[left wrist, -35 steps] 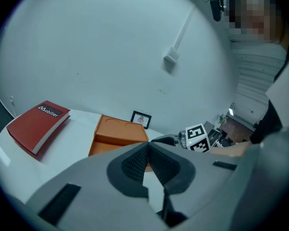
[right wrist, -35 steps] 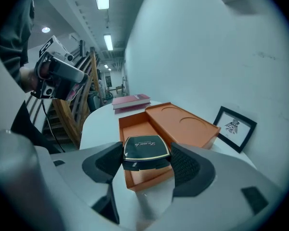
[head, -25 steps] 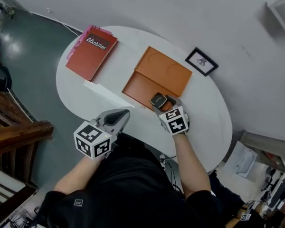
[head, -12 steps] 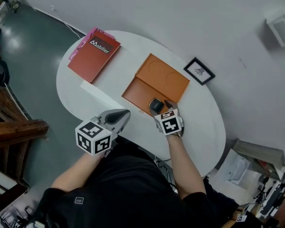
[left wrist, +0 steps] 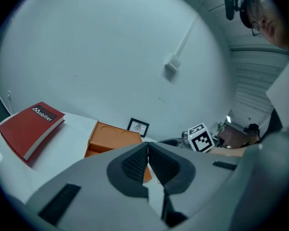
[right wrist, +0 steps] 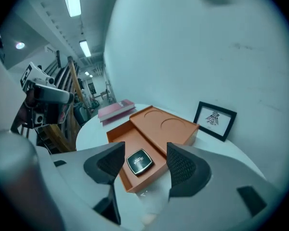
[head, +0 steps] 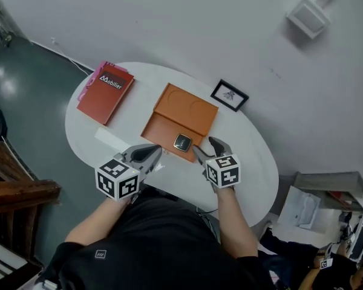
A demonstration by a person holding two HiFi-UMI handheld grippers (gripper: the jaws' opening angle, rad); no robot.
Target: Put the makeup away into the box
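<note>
Withdrawn after release, the right gripper (head: 204, 145) is shown with jaws apart; the makeup compact (head: 182, 141) is left lying in the orange box (head: 160, 125), near compartment. The left gripper (head: 151, 154) is held clenched, empty. Stowing is judged complete.

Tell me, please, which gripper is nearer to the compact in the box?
Right. The right gripper is open just right of the compact; the left gripper, shut, is farther off to its left, by the near edge of the box.
</note>
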